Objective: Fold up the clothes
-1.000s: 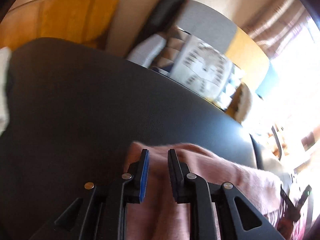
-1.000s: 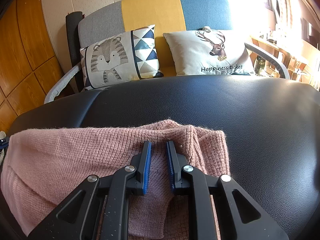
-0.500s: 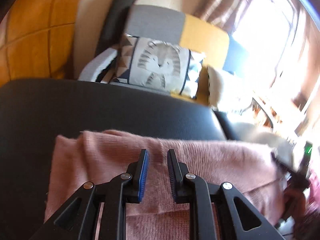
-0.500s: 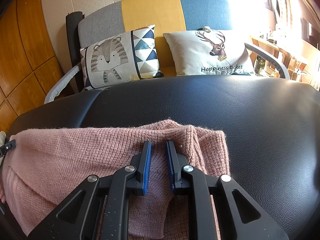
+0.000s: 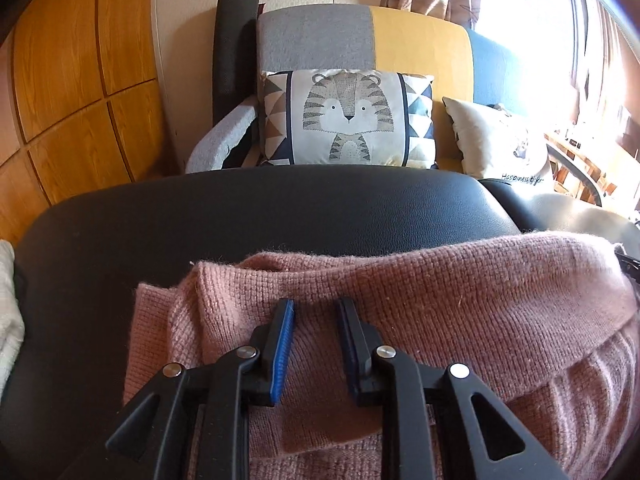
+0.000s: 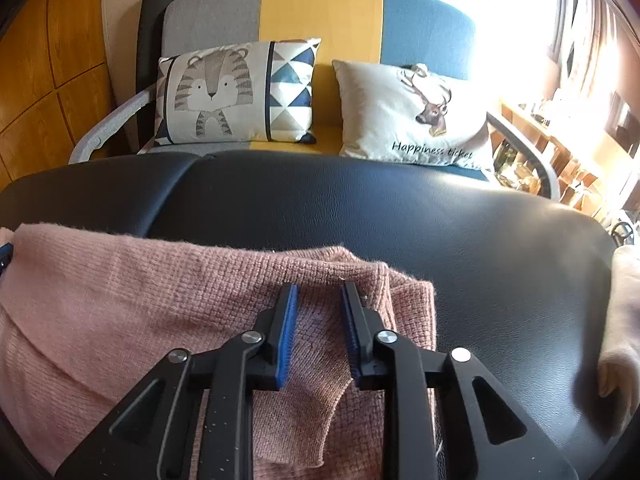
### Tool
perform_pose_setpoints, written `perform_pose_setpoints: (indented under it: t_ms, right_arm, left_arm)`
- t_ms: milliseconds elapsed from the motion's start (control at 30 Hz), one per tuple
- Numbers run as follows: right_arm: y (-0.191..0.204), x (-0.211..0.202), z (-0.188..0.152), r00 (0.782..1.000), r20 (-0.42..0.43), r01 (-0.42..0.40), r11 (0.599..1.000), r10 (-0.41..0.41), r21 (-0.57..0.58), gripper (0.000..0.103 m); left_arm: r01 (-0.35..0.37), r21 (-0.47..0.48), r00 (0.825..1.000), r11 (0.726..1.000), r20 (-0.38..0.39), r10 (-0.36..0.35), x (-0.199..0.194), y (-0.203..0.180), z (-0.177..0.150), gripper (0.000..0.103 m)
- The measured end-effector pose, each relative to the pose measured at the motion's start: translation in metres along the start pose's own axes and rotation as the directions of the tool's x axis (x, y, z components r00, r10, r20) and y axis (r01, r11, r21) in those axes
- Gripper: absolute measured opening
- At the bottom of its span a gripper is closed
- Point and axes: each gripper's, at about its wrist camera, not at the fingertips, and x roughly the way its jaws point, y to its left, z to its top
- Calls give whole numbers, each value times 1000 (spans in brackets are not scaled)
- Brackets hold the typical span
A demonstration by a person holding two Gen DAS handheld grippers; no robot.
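A pink knit sweater (image 5: 460, 300) lies folded across a black leather surface (image 5: 240, 216). My left gripper (image 5: 316, 304) sits over the sweater's left end, open by a narrow gap, with knit showing between its blue pads and nothing pinched. In the right wrist view the same sweater (image 6: 140, 288) spreads leftward on the leather surface (image 6: 400, 208). My right gripper (image 6: 318, 290) stands over the sweater's right end near a folded corner, also open by a narrow gap. The sweater's near edge is hidden under both grippers.
Behind the surface stands a grey, yellow and blue sofa with a tiger cushion (image 5: 348, 116) and a deer cushion (image 6: 412, 116). A white cloth (image 5: 8, 312) lies at the far left edge. A pale cloth (image 6: 624, 320) lies at the right edge. Wooden panels line the left wall.
The left gripper has swung from a tilted pose at the sweater's left tip to level, facing the sofa, further over the knit. The right gripper has barely shifted.
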Motion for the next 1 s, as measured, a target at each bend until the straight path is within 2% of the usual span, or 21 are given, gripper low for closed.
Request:
perform_pose_setpoints:
  t_ms: [67,133,267,333,433,500,600,767,800,867,933,1000]
  right_arm:
    - [14,-19,4,994,61,-93,995,90,37,36]
    - [38,-30,6,980,87,-181,983,178,30,38]
    - [92,-21,7,975,41,-214,972,219,-98,38]
    - [102,-6,6,978,-4,-207,969,209,-135,38]
    - [92,15,2,980,-69,-192,976,186,-105,38]
    - [77,19,-3,974,-49,-222,973,219,-66,38]
    - [73,20,-11,974,-13,-228,969,228,-99,38]
    - [82,8,-3,984,-52,-176,979,171,-107,41]
    - [80,-3,-2,982,-23,-187,980,186,-66,41]
    - [80,-25,-6,958,48,-282,959,282,-3,41]
    - [87,-37,-14,941,55,-335,942,334,4,41]
    - [95,-38,-23,945,29,-325,945,326,-29,41]
  left_arm:
    - [14,-12,1000,1000,2,-14,-3,4,1,23]
    - [28,-24,1000,999,4,-28,-2,7,1,23]
    - [39,-32,999,999,7,-38,-3,9,0,23]
    - [42,-35,999,999,8,-42,-4,9,-1,23]
    - [52,-43,999,998,10,-52,-4,11,-1,23]
    - [64,-52,998,997,11,-63,-4,12,-1,23]
    - [90,-73,996,993,13,-90,-3,17,-1,23]
    - [100,-80,995,992,16,-99,-2,19,-2,23]
    - [99,-79,995,992,16,-98,-3,19,-2,23]
    - [98,-78,995,992,17,-97,-3,19,-2,23]
    - [101,-78,995,992,18,-99,-6,16,-2,23]
    - [111,-78,994,991,26,-109,-15,8,-2,23]
